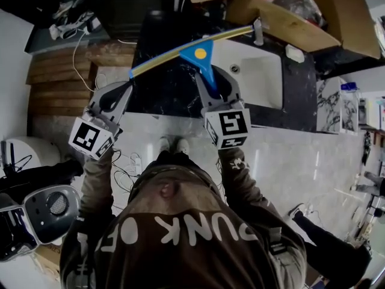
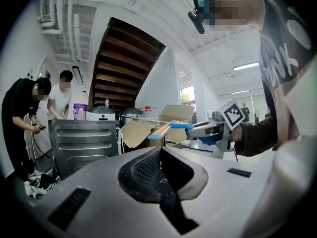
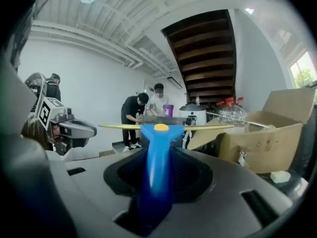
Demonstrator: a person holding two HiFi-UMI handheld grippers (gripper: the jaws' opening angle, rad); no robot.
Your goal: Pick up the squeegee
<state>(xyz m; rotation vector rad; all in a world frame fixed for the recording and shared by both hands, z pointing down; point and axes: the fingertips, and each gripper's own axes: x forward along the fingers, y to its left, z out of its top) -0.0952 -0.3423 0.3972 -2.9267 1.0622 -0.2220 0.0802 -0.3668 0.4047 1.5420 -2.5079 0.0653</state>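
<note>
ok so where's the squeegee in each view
head view: squeegee top centre, blade slanting up to the right.
left gripper view: squeegee just right of centre, mid height.
right gripper view: squeegee dead centre, handle clamped in the right tongs.
shared landmark: cardboard box.

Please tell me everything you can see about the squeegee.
The squeegee has a blue, plastic-looking handle, a triangular head with a yellow dot and a long thin yellowish blade bar with a blue end. The right gripper clamps its handle and holds it over the dark counter; nothing else touches it.
</note>
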